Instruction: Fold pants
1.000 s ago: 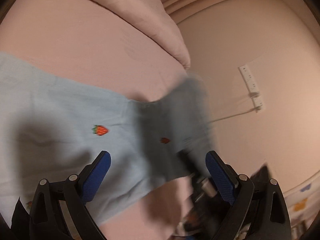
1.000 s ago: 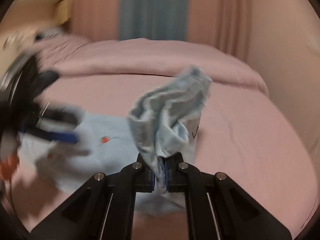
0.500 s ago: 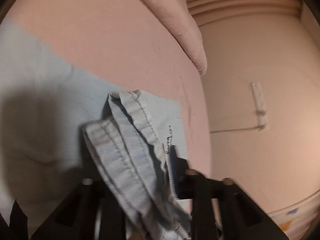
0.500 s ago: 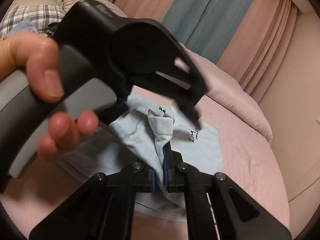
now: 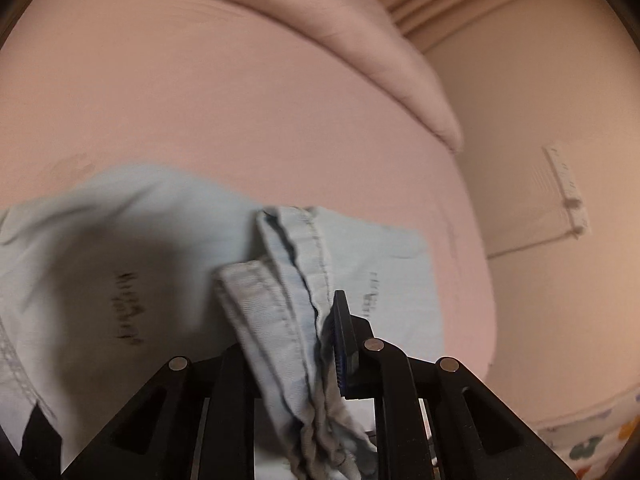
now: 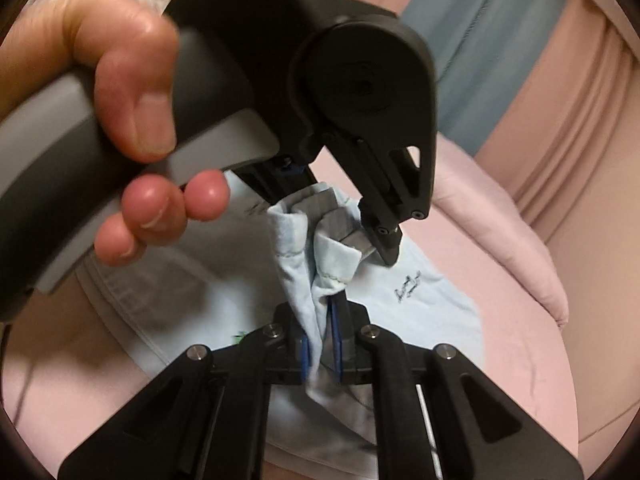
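Observation:
Light blue pants lie on a pink bed, with dark script print and a stitched hem. My left gripper is shut on a bunched hem of the pants, held just above the flat part. My right gripper is shut on another bunch of the same pants. In the right wrist view the left gripper's body and the hand holding it fill the upper left, its fingers clamped on the cloth right above mine.
The pink bed has a rolled duvet along its far side. A beige wall with a power strip is to the right. Pink and blue curtains hang behind.
The left gripper, open a second ago, has closed on the bunched hem beside the right gripper. Both grippers now hold the cloth close together, lower over the flat pants.

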The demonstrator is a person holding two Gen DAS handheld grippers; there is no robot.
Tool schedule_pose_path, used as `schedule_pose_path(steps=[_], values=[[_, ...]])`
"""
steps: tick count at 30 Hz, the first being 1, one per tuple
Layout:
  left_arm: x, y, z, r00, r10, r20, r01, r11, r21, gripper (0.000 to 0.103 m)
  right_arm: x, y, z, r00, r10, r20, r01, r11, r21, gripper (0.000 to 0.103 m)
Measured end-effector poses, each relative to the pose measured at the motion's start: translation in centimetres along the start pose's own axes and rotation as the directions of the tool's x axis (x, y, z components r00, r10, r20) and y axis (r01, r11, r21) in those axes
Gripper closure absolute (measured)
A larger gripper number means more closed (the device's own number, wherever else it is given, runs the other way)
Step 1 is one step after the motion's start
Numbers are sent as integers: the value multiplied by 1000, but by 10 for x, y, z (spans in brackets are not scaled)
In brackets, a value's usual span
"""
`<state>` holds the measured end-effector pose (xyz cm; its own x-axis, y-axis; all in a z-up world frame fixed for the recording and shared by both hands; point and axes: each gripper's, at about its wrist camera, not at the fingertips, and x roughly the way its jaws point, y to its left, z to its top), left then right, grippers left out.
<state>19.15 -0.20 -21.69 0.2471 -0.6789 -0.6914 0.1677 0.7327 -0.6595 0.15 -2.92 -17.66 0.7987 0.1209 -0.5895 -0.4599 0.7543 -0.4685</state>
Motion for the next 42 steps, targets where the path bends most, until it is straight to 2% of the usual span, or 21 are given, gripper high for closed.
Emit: schedule_pose_path(steps=[2, 3, 4, 5, 6, 9, 12, 14, 16, 19, 22, 23, 24, 25, 28, 32, 34, 35, 39, 40, 42], values=[[-6, 9, -4, 999, 37, 18, -37, 999, 4, 90, 9, 2, -4, 999, 22, -30, -22, 1000, -10, 91], [-7, 10, -5, 998, 66, 15, -66, 998, 8, 76, 11, 1, -6, 999, 35, -34, -36, 999, -9, 91], [-9, 12, -6, 995, 100, 8, -100, 995, 4, 54, 10, 0, -6, 998, 50, -29, -50, 999, -10, 85], [-13, 13, -7, 991, 136, 4, -136, 991, -2, 45, 11, -1, -7, 996, 83, -42, -84, 996, -7, 76], [-21, 13, -9, 988, 153, 22, -153, 988, 0, 42, 13, -6, -7, 989, 131, -71, -131, 991, 10, 53], [-57, 9, -19, 973, 207, 105, -214, 975, 56, 42, -4, -28, -14, 957, 283, -65, -277, 956, 92, 55], [-78, 0, -25, 976, 156, 149, -168, 983, 71, 42, -44, -86, -22, 875, 476, 84, -479, 831, 285, 55], [-78, -14, -30, 988, 60, 143, -73, 993, 93, 42, -51, -118, -27, 889, 447, 101, -449, 808, 382, 57], [-64, -36, -34, 992, -29, 119, 13, 991, 133, 42, -46, -160, -34, 927, 365, 87, -358, 789, 500, 80], [-18, -60, -38, 992, -106, 69, 94, 984, 151, 42, -31, -205, -45, 958, 280, 58, -249, 720, 647, 84], [22, -47, -44, 999, 23, 32, -26, 992, 120, 47, -7, -231, -69, 959, 281, 46, -217, 616, 757, 84], [29, -36, -49, 993, 112, 41, -115, 988, 105, 59, 3, -234, -74, 949, 312, 53, -234, 580, 780, 84], [25, -27, -53, 988, 142, 67, -148, 985, 93, 89, 6, -229, -76, 939, 339, 58, -251, 561, 789, 84], [14, -12, -58, 974, 203, 98, -210, 976, 58, 98, 14, -223, -79, 929, 366, 45, -257, 554, 792, 82], [-17, 18, -73, 967, 214, 135, -212, 977, -28, 98, 31, -213, -75, 930, 357, -84, -183, 651, 736, 87], [-35, 10, -90, 952, 267, 150, -277, 960, 49, 98, 15, -211, -63, 942, 310, -128, -152, 734, 662, 81], [-40, 8, -94, 954, 256, 153, -268, 961, 62, 98, 13, -206, -48, 955, 286, -84, -179, 778, 603, 81], [-42, 11, -96, 954, 257, 154, -268, 962, 58, 98, 23, -206, -50, 948, 312, -56, -220, 775, 593, 81], [-33, 10, -90, 961, 236, 147, -244, 969, 42, 97, 56, -195, -16, 862, 506, -18, -392, 689, 609, 82], [-34, 12, -90, 963, 226, 145, -233, 972, 35, 97, 68, -192, -6, 840, 541, -31, -412, 675, 612, 81], [-47, 18, -98, 967, 213, 137, -218, 976, 25, 97, 92, -185, 13, 824, 558, -94, -391, 681, 619, 74]])
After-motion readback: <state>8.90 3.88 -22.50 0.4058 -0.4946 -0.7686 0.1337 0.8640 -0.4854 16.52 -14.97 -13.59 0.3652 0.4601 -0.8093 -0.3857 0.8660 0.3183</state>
